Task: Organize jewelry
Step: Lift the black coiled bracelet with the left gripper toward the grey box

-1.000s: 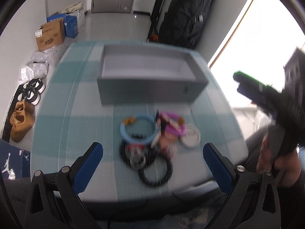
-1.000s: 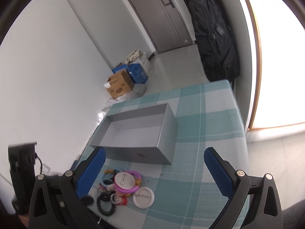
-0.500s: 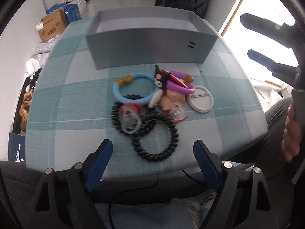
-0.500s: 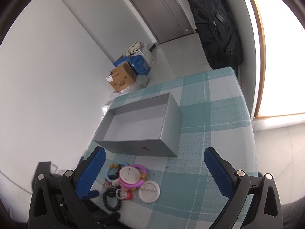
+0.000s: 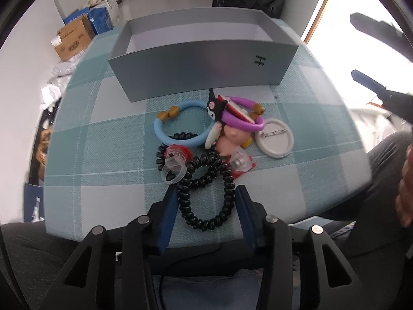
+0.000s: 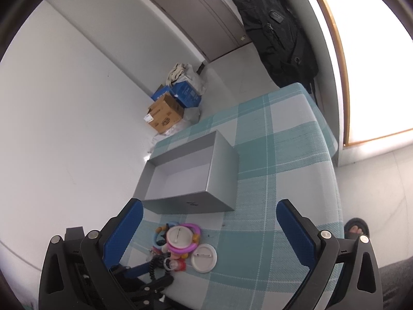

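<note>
A pile of jewelry lies on the checked tablecloth in front of an empty grey box (image 5: 204, 59): a black coil bracelet (image 5: 206, 193), a blue bangle (image 5: 180, 126), a purple bangle (image 5: 242, 118), a clear red ring (image 5: 174, 161), toy charms and a white pin badge (image 5: 275, 138). My left gripper (image 5: 206, 201) has its blue fingers either side of the black coil bracelet, narrowed but not pressing it. My right gripper (image 6: 209, 214) is wide open, high above the table; the pile (image 6: 180, 242) and box (image 6: 191, 173) lie below it.
The table's near edge runs just under the left gripper. Cardboard and blue boxes (image 6: 170, 106) sit on the floor beyond the table. A black coat (image 6: 276, 25) hangs by the window. The person's hand (image 5: 405, 180) and knee are at the right.
My left gripper came down and forward to the pile and narrowed its fingers around the black coil bracelet. My right gripper rose and tilted, staying open.
</note>
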`<action>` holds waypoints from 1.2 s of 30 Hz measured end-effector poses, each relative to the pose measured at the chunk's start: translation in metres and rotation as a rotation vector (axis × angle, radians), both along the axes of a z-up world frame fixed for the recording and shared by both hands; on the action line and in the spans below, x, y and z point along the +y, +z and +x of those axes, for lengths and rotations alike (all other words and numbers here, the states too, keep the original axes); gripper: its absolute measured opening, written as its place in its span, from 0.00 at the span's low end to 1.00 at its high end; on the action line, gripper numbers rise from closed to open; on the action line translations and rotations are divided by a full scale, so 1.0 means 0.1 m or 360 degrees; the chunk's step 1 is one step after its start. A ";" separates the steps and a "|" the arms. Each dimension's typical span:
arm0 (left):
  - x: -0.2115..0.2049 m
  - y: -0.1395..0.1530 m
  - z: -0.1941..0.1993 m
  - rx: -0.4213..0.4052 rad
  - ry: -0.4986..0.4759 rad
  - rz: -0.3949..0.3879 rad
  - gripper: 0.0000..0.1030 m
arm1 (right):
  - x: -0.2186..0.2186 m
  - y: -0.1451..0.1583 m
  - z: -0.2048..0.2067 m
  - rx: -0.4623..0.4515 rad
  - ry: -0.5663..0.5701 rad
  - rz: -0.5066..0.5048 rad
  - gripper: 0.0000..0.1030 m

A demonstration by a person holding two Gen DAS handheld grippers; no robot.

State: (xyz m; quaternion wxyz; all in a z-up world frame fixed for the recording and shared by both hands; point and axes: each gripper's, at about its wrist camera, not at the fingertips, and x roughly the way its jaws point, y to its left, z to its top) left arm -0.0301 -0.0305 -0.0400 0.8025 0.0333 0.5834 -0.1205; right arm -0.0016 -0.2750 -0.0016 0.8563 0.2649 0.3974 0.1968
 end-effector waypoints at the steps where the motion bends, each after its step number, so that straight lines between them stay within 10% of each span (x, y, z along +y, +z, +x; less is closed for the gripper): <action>1: 0.05 0.01 0.02 0.0029 0.0005 -0.0075 0.38 | -0.01 0.00 -0.01 0.0002 -0.0005 0.0006 1.00; 19: 0.58 0.64 0.30 -0.0083 0.0027 -0.0706 0.38 | 0.09 -0.06 -0.01 0.0036 0.0067 -0.0080 1.00; 36: 0.83 0.51 0.61 -0.0194 0.0181 -0.0782 0.38 | 0.78 -0.28 -0.10 0.0084 0.0511 -0.0354 0.80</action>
